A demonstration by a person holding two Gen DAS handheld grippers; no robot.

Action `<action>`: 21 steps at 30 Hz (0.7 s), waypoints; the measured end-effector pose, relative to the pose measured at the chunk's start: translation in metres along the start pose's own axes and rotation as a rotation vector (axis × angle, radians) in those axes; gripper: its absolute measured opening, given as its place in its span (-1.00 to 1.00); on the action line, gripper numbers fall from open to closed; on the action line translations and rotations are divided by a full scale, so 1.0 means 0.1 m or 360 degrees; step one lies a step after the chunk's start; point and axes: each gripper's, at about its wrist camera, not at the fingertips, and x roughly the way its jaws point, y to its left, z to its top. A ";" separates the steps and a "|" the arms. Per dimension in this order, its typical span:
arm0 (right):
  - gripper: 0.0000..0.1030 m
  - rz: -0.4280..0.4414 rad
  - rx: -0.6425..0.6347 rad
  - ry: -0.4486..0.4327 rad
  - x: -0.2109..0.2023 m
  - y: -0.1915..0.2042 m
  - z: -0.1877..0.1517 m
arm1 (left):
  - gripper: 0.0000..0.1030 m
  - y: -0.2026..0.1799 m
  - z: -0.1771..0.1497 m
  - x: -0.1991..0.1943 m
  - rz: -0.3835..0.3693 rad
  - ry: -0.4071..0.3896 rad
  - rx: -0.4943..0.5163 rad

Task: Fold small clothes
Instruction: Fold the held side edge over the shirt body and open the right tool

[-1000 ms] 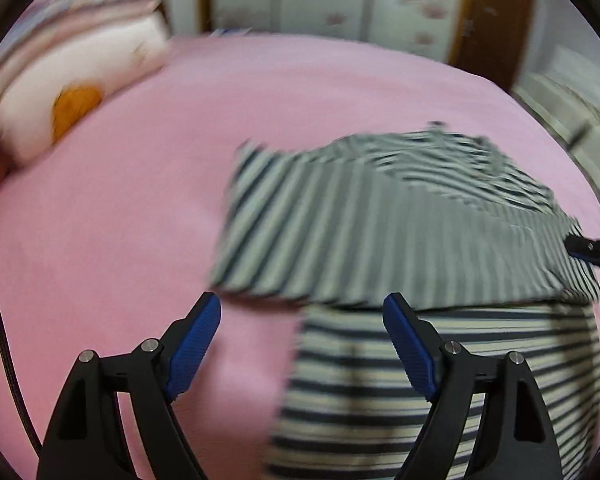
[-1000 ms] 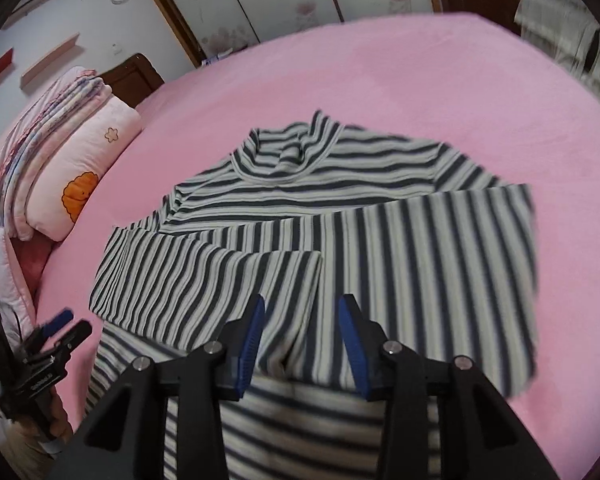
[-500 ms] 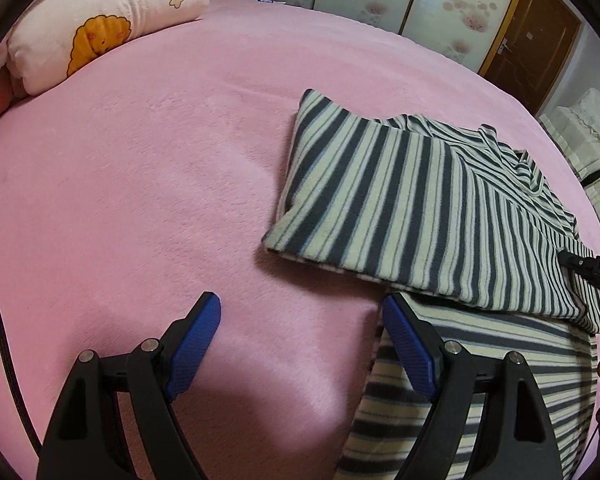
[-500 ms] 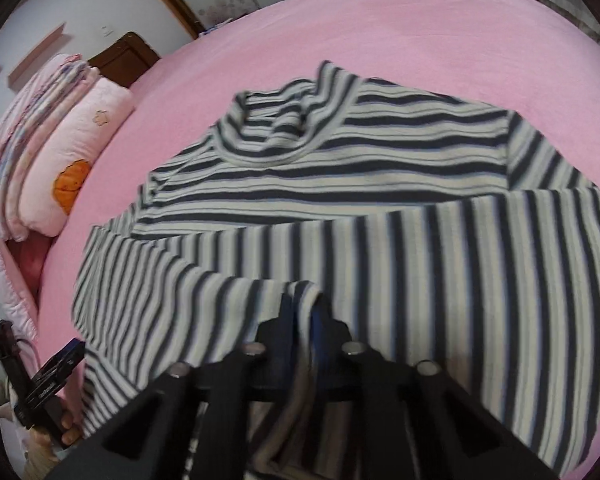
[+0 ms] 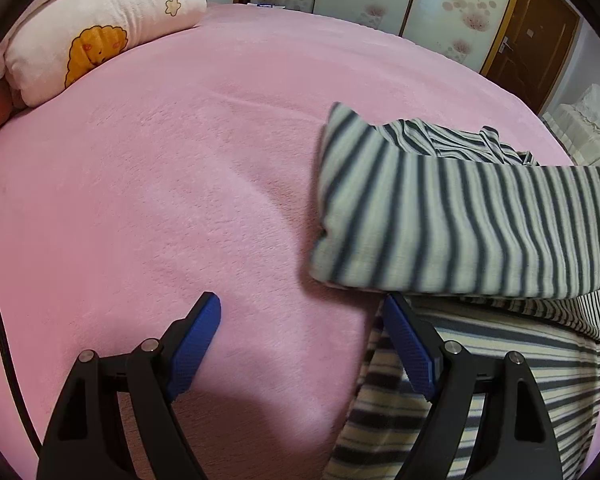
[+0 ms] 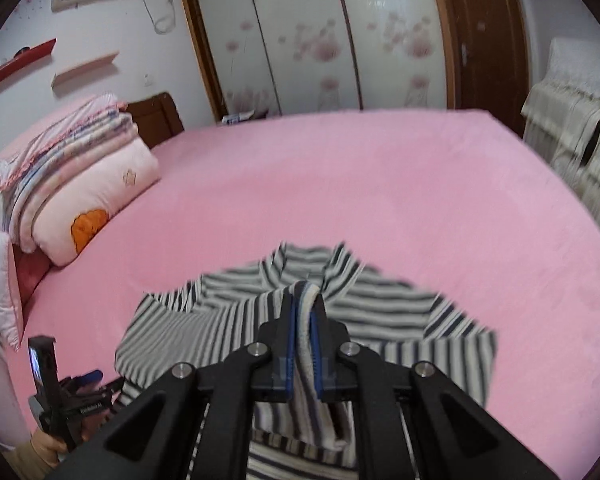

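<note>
The right hand-held gripper (image 6: 304,332) pinches a fold of the striped top (image 6: 384,312) – apparently lifted off the pink bed (image 6: 380,184) – while the left hand-held gripper (image 5: 300,344) hangs open.

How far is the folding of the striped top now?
Done: one sleeve of the striped top already lies folded across its body. In hand: the right gripper is shut on a fold of it. Left: the left gripper is open over the pink bed; the lower body remains unfolded.

A pink-covered bed (image 6: 380,184) carries the striped top (image 6: 380,312) near its front and folded quilts (image 6: 80,188) stacked at its left.
</note>
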 end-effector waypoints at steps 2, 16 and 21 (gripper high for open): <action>-0.88 -0.0059 -0.0026 -0.0008 0.00 -0.03 0.06 | 0.60 -0.04 0.02 0.00 0.0013 -0.0005 0.0015; -0.87 -0.0046 0.0060 0.0087 0.26 -0.12 0.24 | 0.60 -0.28 0.06 -0.06 -0.0029 -0.0006 0.0126; -0.88 0.0138 -0.0085 -0.0062 -0.01 0.50 0.53 | 0.60 -0.48 -0.03 -0.14 -0.0109 0.0001 0.0176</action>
